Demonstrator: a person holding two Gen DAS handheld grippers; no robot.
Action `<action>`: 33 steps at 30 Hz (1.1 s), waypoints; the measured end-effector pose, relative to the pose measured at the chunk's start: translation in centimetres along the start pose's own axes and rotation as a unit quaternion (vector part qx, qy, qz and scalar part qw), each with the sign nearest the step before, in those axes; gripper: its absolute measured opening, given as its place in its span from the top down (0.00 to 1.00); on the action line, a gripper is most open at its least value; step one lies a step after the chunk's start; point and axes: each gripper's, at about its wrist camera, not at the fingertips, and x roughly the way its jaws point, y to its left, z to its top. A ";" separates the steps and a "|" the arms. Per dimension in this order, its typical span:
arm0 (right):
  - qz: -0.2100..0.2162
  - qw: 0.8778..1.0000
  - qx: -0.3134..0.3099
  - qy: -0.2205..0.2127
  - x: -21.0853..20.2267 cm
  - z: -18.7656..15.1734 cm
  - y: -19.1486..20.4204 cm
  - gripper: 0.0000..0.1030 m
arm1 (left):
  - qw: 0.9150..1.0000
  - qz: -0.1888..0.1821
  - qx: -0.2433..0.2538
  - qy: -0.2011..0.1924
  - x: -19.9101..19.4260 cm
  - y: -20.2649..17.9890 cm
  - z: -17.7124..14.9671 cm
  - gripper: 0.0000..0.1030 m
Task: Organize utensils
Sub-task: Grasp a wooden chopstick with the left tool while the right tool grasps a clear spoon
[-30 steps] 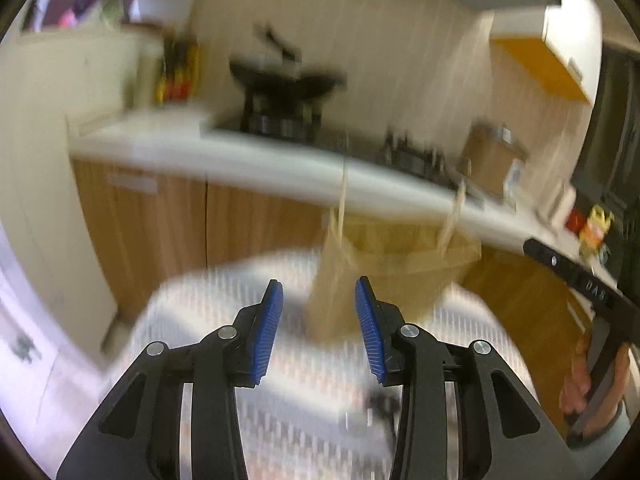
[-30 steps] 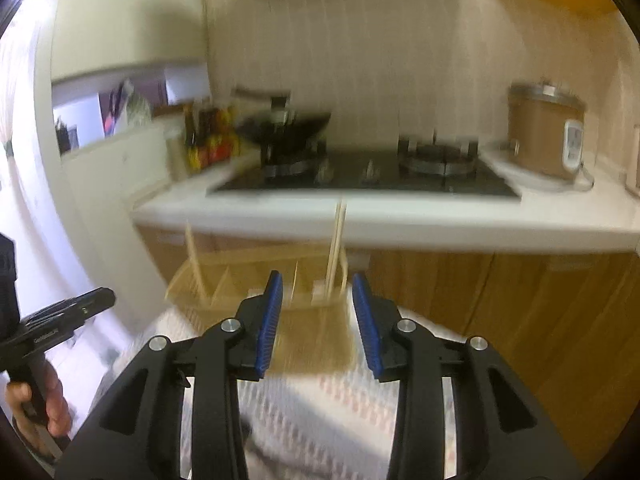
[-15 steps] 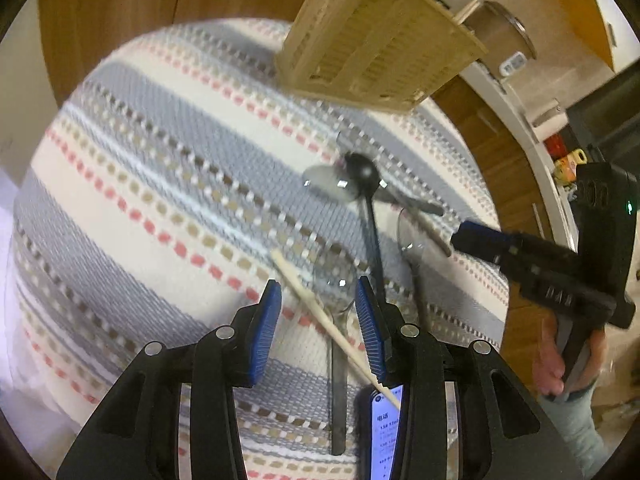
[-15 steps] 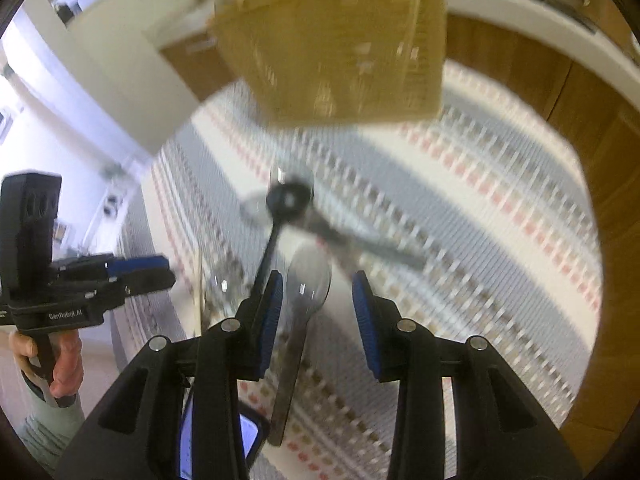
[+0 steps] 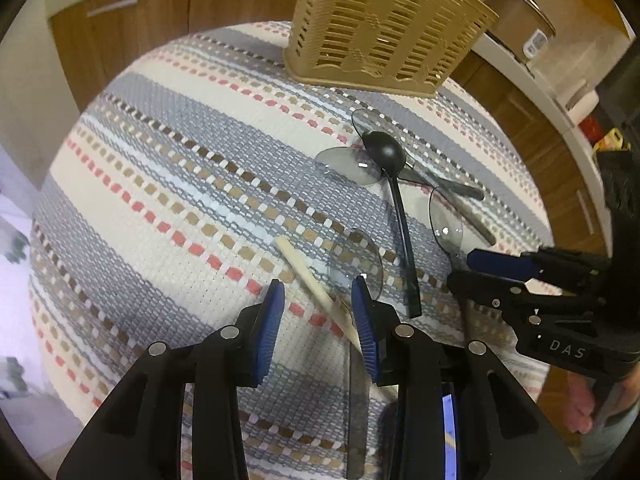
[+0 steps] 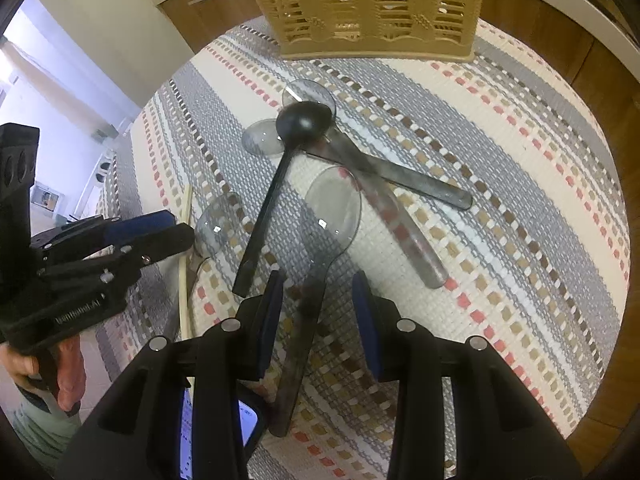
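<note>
Striped cloth [image 6: 500,168] lies bare right of the spoons [image 6: 332,204].

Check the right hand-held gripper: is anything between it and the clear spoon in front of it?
Nothing visible. The right hand-held gripper is open with the clear spoon handle lying between its fingers; no other utensil crosses that handle. The black spoon lies just left, apart from it.
</note>
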 end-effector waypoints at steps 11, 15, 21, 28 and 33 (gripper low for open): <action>-0.080 0.995 -0.059 -0.003 1.5 0.5 2.7 0.90 | 1.000 0.009 0.006 0.008 0.3 1.1 1.2 0.96; -0.078 0.996 -0.049 -0.003 0.5 0.0 1.3 0.90 | 1.000 -0.017 0.015 0.021 0.4 2.1 2.1 0.96; -0.095 0.995 -0.017 -0.010 -0.5 -0.1 -1.2 0.90 | 1.000 -0.020 -0.002 0.006 0.4 3.7 3.4 0.96; -0.086 0.996 -0.012 0.014 -0.6 0.8 -1.7 0.89 | 0.999 -0.028 0.000 0.017 0.6 4.5 4.7 0.95; -0.073 0.996 -0.021 0.041 -0.1 2.4 -1.3 0.77 | 0.999 -0.016 0.030 0.035 0.6 3.7 4.7 0.88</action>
